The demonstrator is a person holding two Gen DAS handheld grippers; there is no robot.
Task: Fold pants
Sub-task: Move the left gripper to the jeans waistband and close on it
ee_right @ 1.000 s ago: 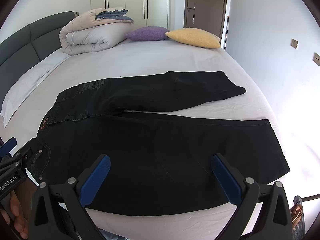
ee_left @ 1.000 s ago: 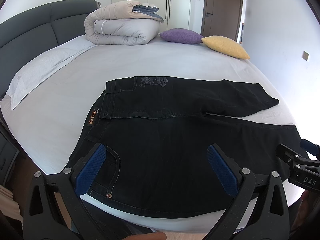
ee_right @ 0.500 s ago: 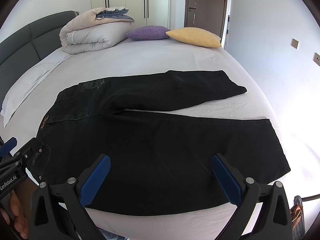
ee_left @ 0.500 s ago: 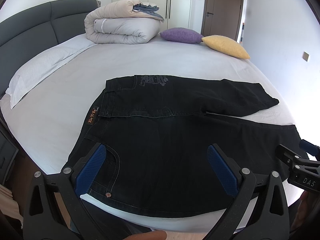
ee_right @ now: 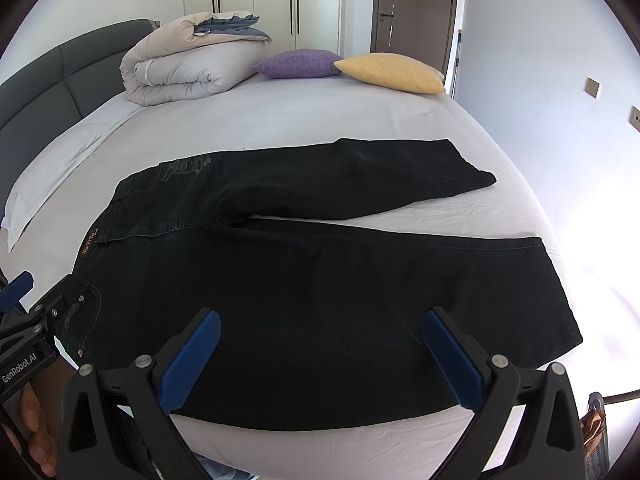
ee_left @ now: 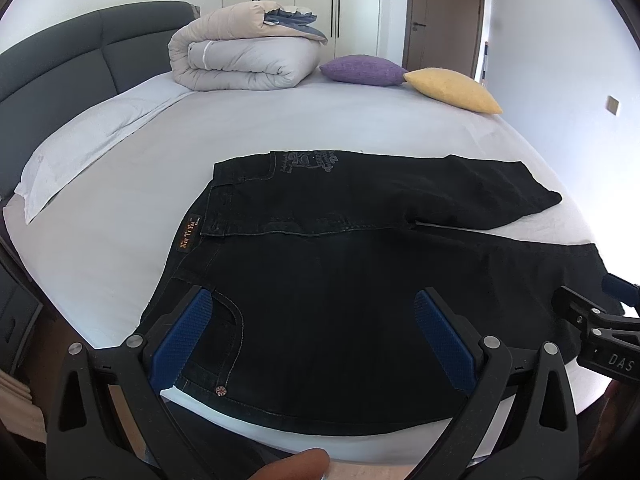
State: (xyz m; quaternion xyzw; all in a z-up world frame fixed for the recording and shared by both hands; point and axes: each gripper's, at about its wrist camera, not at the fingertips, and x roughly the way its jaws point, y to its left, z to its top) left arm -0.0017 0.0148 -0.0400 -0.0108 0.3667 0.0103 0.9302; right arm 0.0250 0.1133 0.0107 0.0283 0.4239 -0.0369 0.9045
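While the black pants [ee_left: 360, 280] lie flat on the bed [ee_left: 280, 128], both claws gape wide and hold nothing: left claw [ee_left: 316, 344] at 6 o'clock, right claw [ee_right: 320, 360] marked "DAS" at 4 o'clock. Waist patch lettering is illegible.

I see a big white bed [ee_left: 280, 128]. Far away sits a rolled blanket [ee_left: 244, 60], with a purple pillow [ee_left: 362, 70] and a yellow pillow [ee_left: 454, 90] to its right.
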